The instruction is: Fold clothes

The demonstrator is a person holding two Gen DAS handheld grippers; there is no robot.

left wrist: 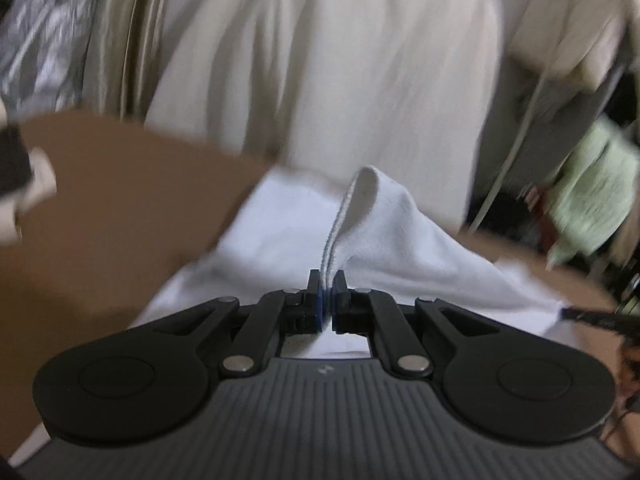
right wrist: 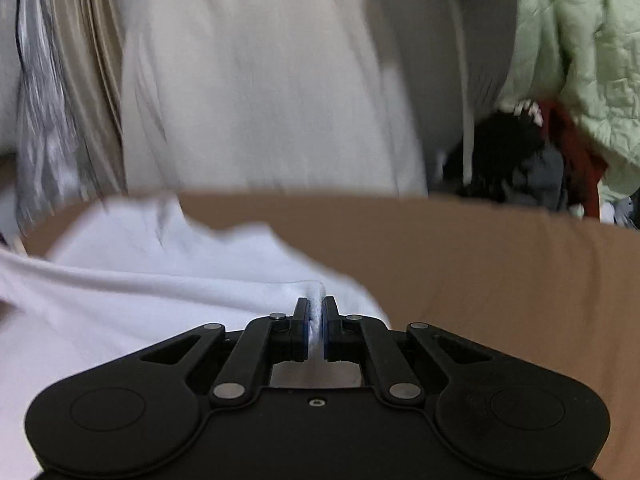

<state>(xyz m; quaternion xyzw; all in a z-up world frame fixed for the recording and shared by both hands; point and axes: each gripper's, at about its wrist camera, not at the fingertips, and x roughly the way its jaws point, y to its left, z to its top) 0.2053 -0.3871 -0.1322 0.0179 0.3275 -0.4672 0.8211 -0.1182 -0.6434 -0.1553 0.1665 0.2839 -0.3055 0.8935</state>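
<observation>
We count one white garment (left wrist: 280, 240), lying on the brown desk (left wrist: 120, 220), and two grippers on it. Our left gripper (left wrist: 327, 280) has its jaws closed on a stitched hem that loops upward; our right gripper (right wrist: 316, 308) has its jaws clamped on a pinched ridge of the same cloth (right wrist: 140, 272). Pale drapes (right wrist: 260, 80) hang behind.

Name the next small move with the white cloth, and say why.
Probably lift both corners a little and draw them apart. The left gripper and the right gripper are each shut on an edge of the white cloth, which lies bunched and wrinkled on the brown table.
</observation>
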